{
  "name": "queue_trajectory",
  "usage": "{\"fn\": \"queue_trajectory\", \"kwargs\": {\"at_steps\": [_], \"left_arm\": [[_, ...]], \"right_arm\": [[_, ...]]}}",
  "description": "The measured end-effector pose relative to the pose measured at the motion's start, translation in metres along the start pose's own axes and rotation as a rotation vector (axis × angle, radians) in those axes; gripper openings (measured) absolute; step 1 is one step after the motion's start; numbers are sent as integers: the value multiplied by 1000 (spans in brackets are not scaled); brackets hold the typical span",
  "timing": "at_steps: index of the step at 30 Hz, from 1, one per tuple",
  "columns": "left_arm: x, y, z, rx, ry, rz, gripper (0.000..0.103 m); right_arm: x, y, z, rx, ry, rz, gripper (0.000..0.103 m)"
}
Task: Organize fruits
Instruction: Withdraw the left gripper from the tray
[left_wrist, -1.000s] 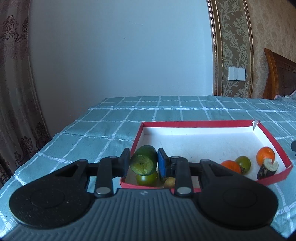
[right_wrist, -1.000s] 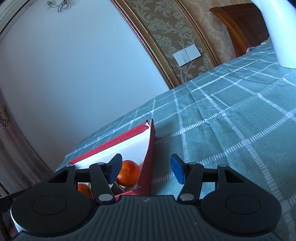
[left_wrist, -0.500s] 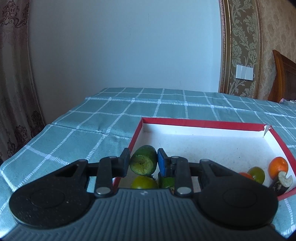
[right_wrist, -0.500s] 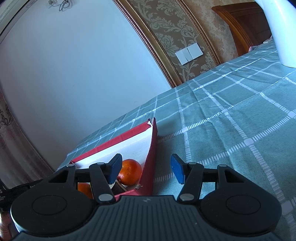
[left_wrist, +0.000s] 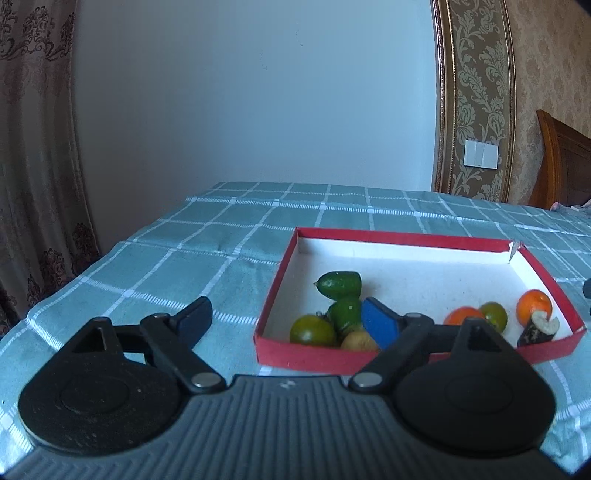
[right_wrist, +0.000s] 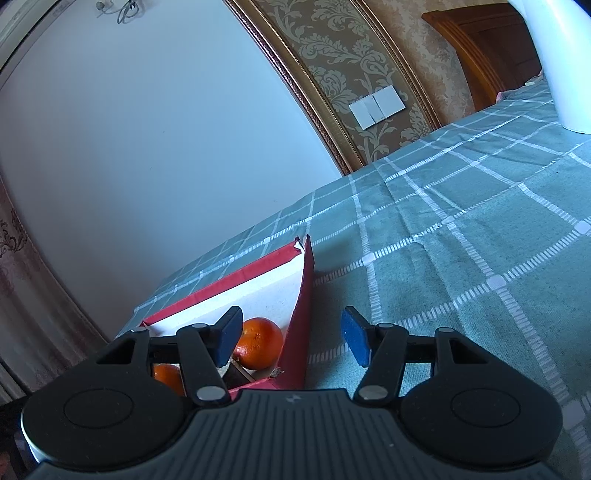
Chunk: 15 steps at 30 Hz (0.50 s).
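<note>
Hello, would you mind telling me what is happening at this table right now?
A person is sorting fruit into a red box with two hand-held tools. The left tool has just been opening and now holds nothing; a green cucumber piece lies in the box among the green fruits. The right tool hangs open over the box's right wall, beside an orange, gripping nothing.

One red box (left_wrist: 317, 356) sits at the lower centre of the left wrist view. In it, at its lower left, lie two green cucumber pieces (left_wrist: 340, 283), one green round fruit (left_wrist: 312, 330) and one tan fruit (left_wrist: 358, 341). At the lower right lie two oranges (left_wrist: 533, 302), one more green round fruit (left_wrist: 493, 314) and one dark cut piece (left_wrist: 537, 328).
</note>
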<state>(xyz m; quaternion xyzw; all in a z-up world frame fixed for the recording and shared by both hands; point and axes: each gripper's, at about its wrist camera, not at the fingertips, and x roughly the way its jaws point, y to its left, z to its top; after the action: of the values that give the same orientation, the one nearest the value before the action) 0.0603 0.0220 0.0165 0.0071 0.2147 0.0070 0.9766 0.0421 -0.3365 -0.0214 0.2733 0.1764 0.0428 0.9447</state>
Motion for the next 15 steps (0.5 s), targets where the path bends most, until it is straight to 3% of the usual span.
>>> {"fn": "queue_trajectory", "kwargs": {"at_steps": [6, 8, 12, 15], "left_arm": [[-6, 10, -24, -44, 33, 11, 91], [-9, 15, -24, -77, 3, 4, 101], [-2, 18, -23, -97, 49, 16, 102], [-1, 20, -24, -101, 53, 21, 102]], "right_arm": [[-3, 3, -1, -15, -18, 0, 64], [-5, 5, -1, -31, -29, 6, 64], [-9, 17, -3, -102, -25, 19, 64], [-19, 41, -11, -196, 34, 48, 64]]}}
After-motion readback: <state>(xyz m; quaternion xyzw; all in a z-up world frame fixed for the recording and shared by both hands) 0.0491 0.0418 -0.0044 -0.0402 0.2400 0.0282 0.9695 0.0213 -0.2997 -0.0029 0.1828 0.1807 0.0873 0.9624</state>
